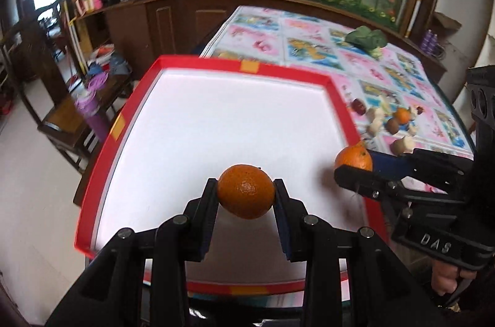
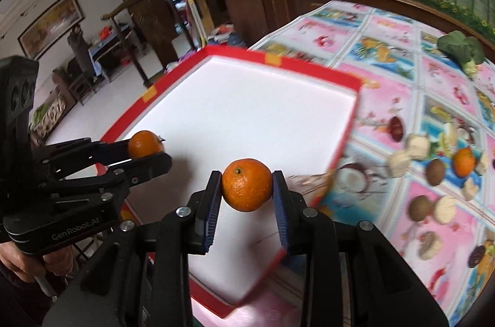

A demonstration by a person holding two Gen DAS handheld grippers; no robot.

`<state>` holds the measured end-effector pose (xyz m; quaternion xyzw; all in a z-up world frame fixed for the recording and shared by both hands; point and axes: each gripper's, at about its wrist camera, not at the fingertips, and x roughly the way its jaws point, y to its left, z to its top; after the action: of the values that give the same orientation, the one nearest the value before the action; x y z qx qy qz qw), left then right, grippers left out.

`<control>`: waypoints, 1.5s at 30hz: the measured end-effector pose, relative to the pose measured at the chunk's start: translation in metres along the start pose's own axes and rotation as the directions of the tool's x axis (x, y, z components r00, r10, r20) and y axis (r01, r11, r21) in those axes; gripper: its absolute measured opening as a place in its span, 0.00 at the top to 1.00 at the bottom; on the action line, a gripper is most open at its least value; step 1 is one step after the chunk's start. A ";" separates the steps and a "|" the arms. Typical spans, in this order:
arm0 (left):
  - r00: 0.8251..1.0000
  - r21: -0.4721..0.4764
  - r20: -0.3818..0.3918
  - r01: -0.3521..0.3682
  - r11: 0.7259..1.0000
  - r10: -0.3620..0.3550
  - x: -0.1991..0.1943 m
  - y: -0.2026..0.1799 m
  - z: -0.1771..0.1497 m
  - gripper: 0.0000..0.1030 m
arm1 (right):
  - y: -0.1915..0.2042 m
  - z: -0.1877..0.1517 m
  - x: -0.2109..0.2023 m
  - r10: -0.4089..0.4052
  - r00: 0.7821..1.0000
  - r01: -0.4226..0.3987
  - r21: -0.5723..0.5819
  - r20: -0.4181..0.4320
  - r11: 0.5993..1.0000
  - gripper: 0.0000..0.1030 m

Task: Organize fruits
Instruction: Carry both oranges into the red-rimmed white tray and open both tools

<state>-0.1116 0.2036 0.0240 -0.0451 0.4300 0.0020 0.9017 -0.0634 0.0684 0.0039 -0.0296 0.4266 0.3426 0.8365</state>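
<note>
I see dimpled, faintly glossy peel on the orange point(image 1: 246, 191) pinched between my left gripper's point(image 1: 245, 194) matt black plastic fingers with ribbed blue pads, over the tray's point(image 1: 335, 92) smooth matt white floor and glossy red rim, beside which lies a shiny printed tablecloth point(image 2: 399, 30).

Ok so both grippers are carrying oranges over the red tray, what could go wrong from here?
1. The right gripper and left gripper hang close together over the red tray; they might bump and knock an orange loose.
2. Each orange is held only at its sides, so released from height it could roll on the flat white floor.
3. The pile of fruit lies beside the tray's right rim, where a sweeping arm may scatter it.
</note>
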 end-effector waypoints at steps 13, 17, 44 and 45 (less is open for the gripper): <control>0.997 -0.014 -0.039 -0.069 0.998 0.068 0.012 0.017 -0.008 0.66 | 0.020 0.007 0.034 -0.004 0.998 0.002 -0.039 -0.057 0.999 0.66; 0.995 -0.028 -0.052 -0.083 0.996 0.081 0.026 0.027 0.009 0.66 | 0.013 0.027 0.044 -0.019 0.997 0.018 -0.011 -0.071 1.000 0.66; 0.987 -0.029 0.138 -0.078 0.997 0.081 -0.028 -0.013 0.031 0.23 | -0.050 0.043 -0.051 -0.016 0.989 0.004 0.080 0.148 0.997 0.44; 0.985 -0.006 0.160 -0.062 0.998 0.063 -0.034 -0.022 0.025 0.23 | -0.059 0.034 -0.065 -0.030 0.986 0.015 0.086 0.166 0.996 0.43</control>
<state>-0.1126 0.1850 0.0680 -0.0315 0.3573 0.0340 0.9328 -0.0307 -0.0008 0.0590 0.0297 0.3688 0.3160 0.8736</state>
